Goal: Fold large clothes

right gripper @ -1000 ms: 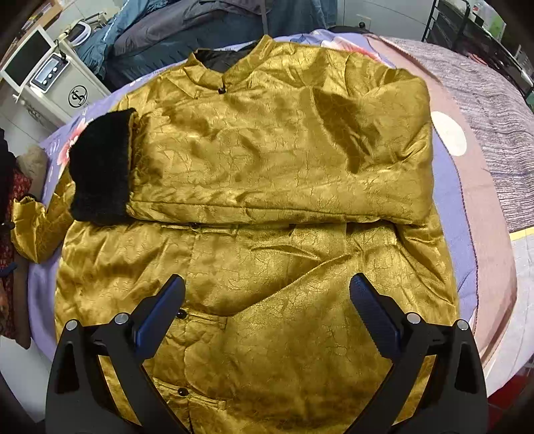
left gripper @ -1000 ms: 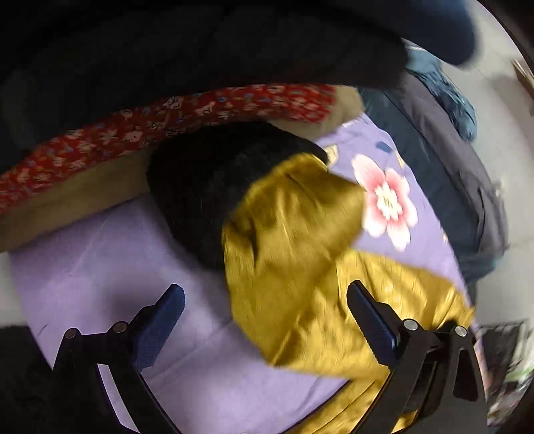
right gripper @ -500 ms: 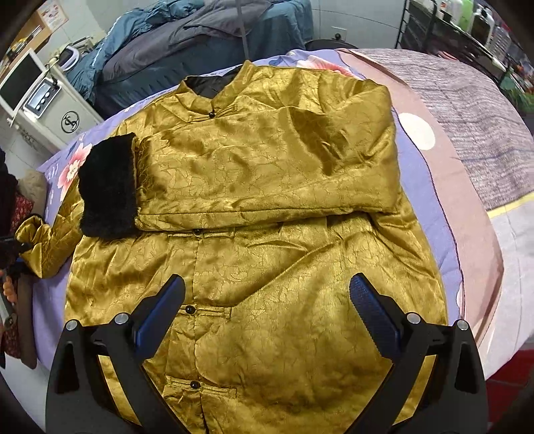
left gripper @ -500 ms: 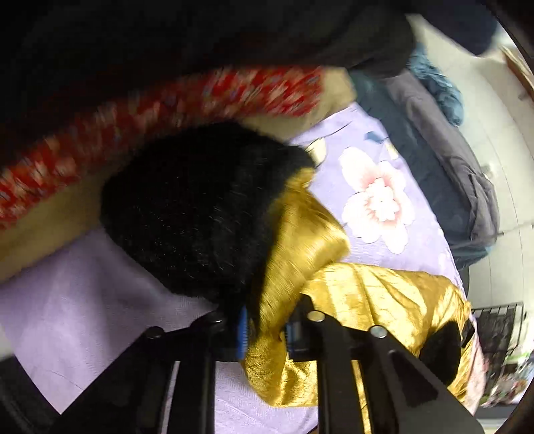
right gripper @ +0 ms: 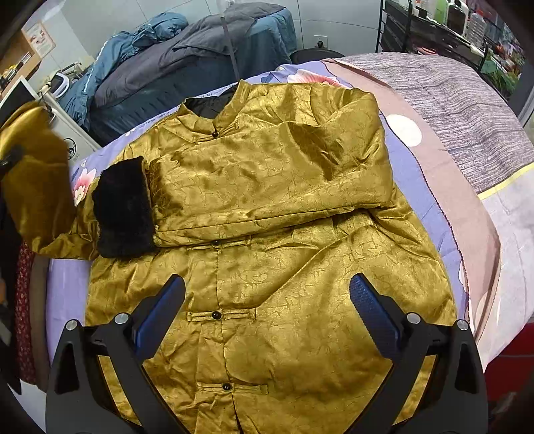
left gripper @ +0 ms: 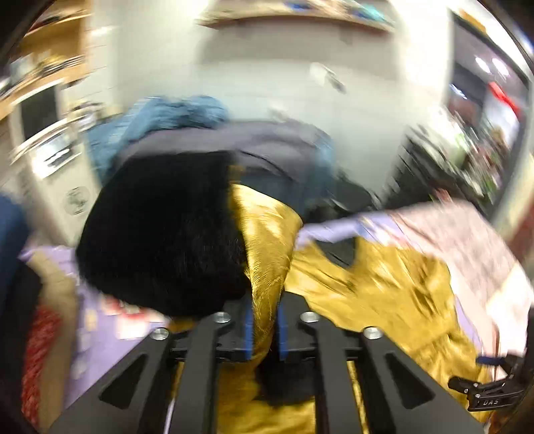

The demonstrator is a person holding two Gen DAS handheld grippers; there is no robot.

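Note:
A gold satin jacket [right gripper: 273, 253] lies face up on the bed, buttons down its front. One sleeve is folded across its chest, with a black fur cuff [right gripper: 121, 208] at the left. My left gripper [left gripper: 265, 330] is shut on the other sleeve [left gripper: 267, 247], just below its black fur cuff [left gripper: 163, 230], and holds it raised off the bed. That raised sleeve [right gripper: 33, 177] shows at the left edge of the right wrist view. My right gripper [right gripper: 267, 313] is open and empty above the jacket's lower front.
A purple floral sheet [right gripper: 414, 177] covers the bed, with a pink and grey blanket [right gripper: 460, 100] on the right. Dark blue and grey bedding [right gripper: 187, 63] is piled behind. A white appliance [right gripper: 71, 140] and red patterned cloth [right gripper: 23, 300] stand at the left. A shelf rack [right gripper: 434, 30] is at the back right.
My left gripper closed on the sleeve by its fur cuff and lifted it up off the bed, swinging to face the room. My right gripper drew back from the jacket a little.

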